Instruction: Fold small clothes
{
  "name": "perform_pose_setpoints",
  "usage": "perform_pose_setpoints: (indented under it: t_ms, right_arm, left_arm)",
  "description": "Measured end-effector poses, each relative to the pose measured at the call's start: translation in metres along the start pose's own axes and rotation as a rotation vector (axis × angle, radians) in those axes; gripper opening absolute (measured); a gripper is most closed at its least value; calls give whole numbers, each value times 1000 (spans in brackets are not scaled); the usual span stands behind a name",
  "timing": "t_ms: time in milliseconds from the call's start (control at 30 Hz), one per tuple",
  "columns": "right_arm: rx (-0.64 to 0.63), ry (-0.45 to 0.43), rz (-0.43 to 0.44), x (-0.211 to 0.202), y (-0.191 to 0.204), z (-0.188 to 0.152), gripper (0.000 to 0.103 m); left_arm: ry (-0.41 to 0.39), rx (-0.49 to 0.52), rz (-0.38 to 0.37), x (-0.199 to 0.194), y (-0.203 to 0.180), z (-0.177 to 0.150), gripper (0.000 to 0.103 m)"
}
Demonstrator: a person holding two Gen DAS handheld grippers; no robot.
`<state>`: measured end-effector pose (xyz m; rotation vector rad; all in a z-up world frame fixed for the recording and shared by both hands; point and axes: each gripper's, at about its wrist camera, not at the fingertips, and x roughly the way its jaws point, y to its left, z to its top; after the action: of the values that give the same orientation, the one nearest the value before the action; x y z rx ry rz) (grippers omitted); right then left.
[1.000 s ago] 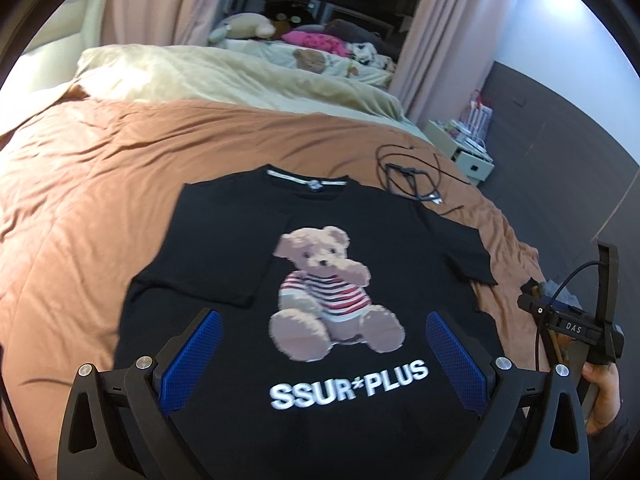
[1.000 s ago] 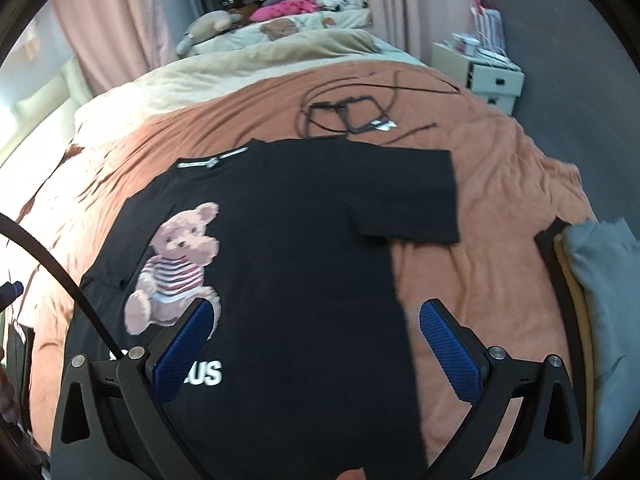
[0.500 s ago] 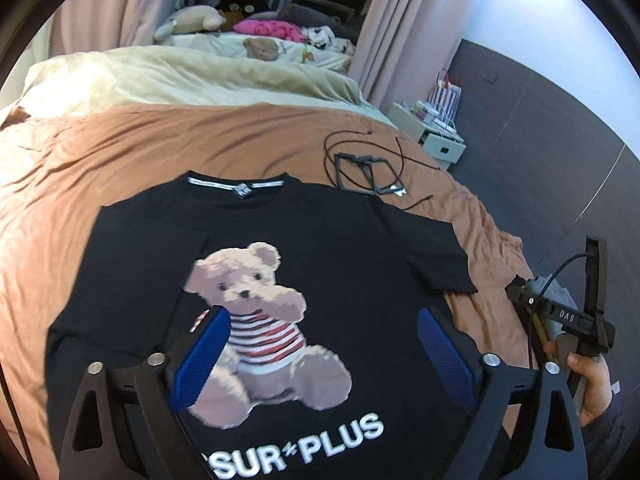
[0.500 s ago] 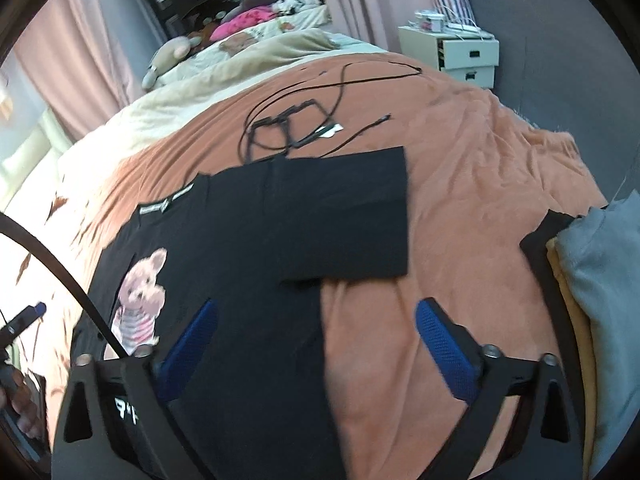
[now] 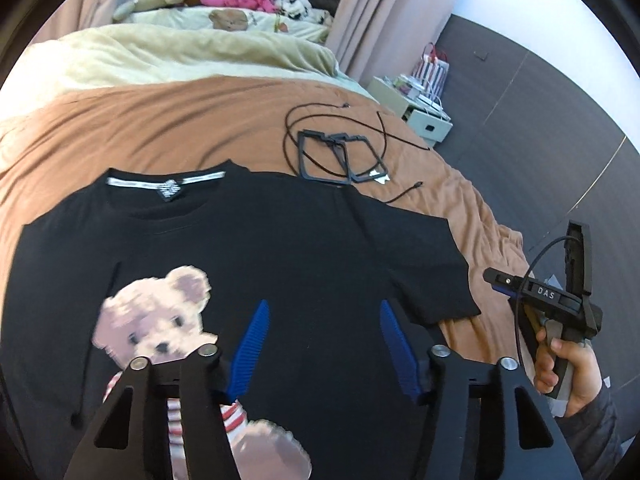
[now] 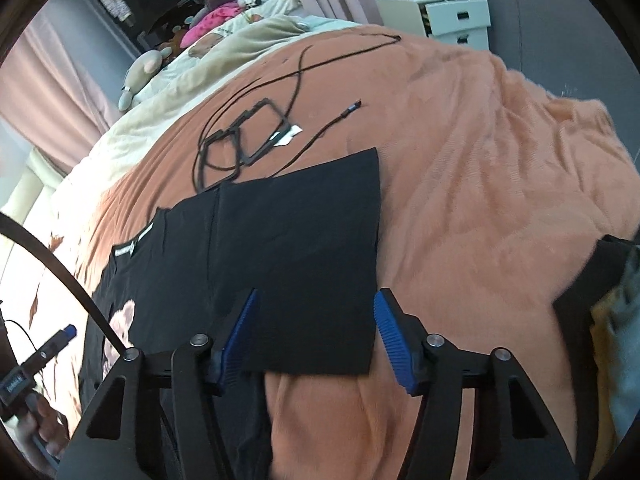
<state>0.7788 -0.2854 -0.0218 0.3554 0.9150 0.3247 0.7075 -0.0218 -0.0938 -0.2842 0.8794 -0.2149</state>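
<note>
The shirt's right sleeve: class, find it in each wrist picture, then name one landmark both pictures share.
Left wrist view: the right sleeve lies flat right of centre, beyond the open left tongs.
Right wrist view: it fills the centre, its hem between the open right tongs.
Shared landmark: the black frames by the shirt's shoulder.

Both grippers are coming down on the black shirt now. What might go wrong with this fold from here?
1. The cable and black frames lie against the T-shirt near its shoulder; a fold could drag them along.
2. The right hand-held gripper straddles the sleeve edge over the orange blanket, so it may pinch blanket too.
3. The left hand-held gripper sits mid-chest, not at an edge; grabbing there would probably bunch the cloth.
</note>
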Motion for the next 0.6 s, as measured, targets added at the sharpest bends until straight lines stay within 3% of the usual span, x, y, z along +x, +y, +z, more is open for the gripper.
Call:
perform_pose_setpoints:
  t_ms: [233, 400, 500, 567, 600]
  right_arm:
    - [44, 20, 11, 32, -18, 19, 51]
    - [90, 58, 51, 54, -30, 24, 41]
    - [101, 71, 70, 62, -34, 25, 33]
    - [109, 73, 71, 61, -37, 28, 13]
    - [117, 72, 86, 58, -39, 29, 10]
  left_arm:
    - [40, 12, -23, 44, -9, 14, 39]
    - [70, 29, -39, 74, -19, 20, 29]
    - [87, 38, -49, 88, -24, 21, 24]
    - [100, 43, -52, 97, -27, 21, 22]
    - [108, 45, -55, 101, -29, 20, 18]
